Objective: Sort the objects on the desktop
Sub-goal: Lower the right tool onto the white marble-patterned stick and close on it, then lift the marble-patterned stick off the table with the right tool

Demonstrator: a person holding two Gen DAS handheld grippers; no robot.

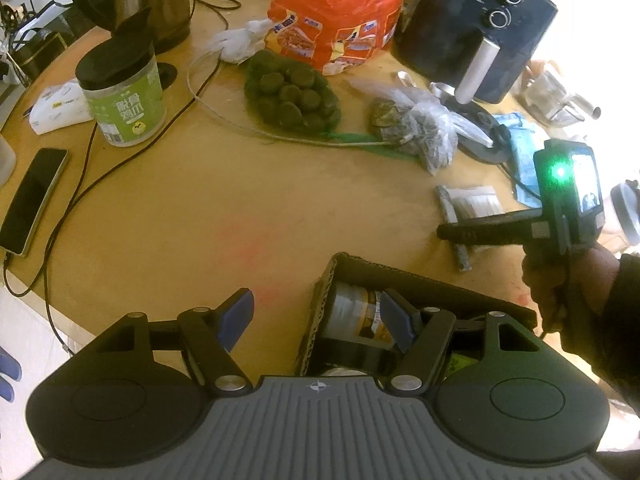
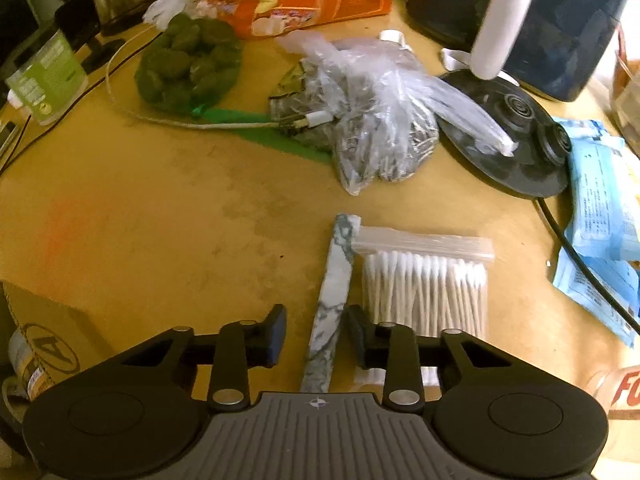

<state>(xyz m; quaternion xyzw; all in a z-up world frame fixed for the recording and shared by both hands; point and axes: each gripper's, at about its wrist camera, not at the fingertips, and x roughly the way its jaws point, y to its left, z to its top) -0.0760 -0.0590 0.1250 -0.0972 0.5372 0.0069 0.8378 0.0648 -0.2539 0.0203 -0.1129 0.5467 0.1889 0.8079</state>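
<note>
Cardboard box (image 1: 420, 280) at the tabletop's (image 1: 200, 208) near edge, landmark, can (image 1: 352, 316) lying inside; left gripper (image 1: 316, 320) hangs at its left end, fingers spread, empty, right pad (image 1: 394, 322) over the can. Right of the box: marbled stick (image 2: 332, 300) on the table, right gripper (image 2: 316, 332) straddling it, fingers not visibly pressing. Bag of cotton swabs (image 2: 428, 284) just beside the stick, farther right.
</note>
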